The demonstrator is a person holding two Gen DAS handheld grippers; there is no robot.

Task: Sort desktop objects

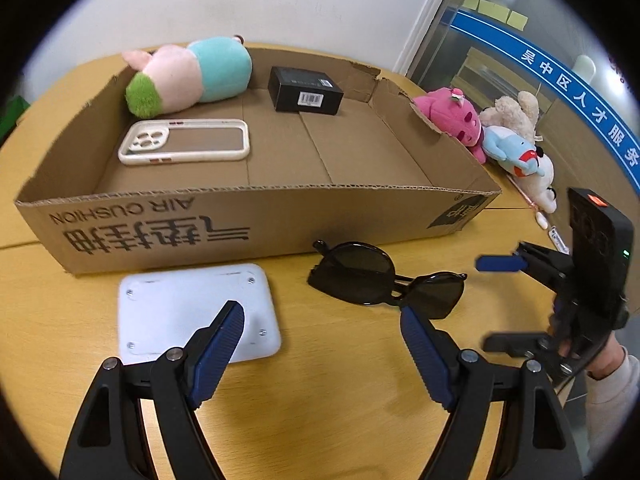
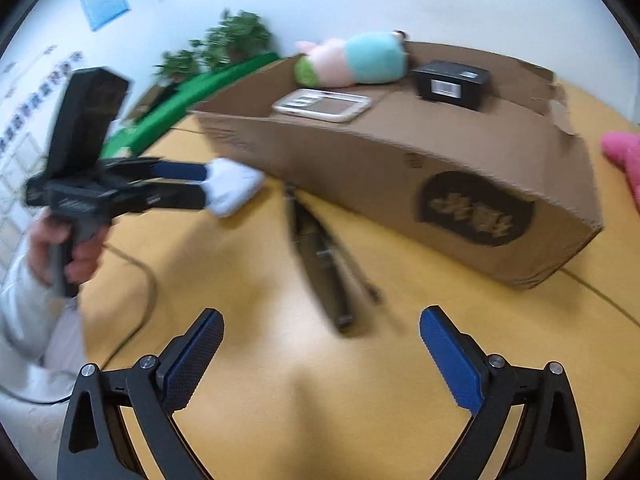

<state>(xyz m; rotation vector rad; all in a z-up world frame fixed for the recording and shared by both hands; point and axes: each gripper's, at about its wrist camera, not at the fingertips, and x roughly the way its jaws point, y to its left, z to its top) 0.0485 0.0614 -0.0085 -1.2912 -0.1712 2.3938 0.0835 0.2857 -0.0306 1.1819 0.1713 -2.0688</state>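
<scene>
Here we have two loose things on the yellow desk (image 1: 360, 400), both just in front of the near wall of the cardboard box (image 1: 256, 220): a flat white plate (image 1: 192, 300) with small screws at its corners, and to its right a pair of dark sunglasses (image 1: 384, 280), folded, lenses facing up. Inside the box already lie a plush toy (image 1: 188, 76), a clear phone case (image 1: 184, 142) and a small black box (image 1: 306, 90); more plush toys (image 1: 496, 132) sit outside past its right wall.

Our left gripper (image 1: 322, 330) hangs with its jaws wide and empty, one pad above the white plate, the other touching or just short of the near lens. Our right gripper (image 2: 320, 344) is also spread wide and holds nothing; the sunglasses (image 2: 324, 256) lie ahead of it, blurred.

We judge the sunglasses light, stiff and fragile, with smooth lenses that would slip and smear. We would close gently across the bridge or the folded arms, not on a lens. The plate looks thin, rigid and hard to get under; an edge pinch seems the only hold.
</scene>
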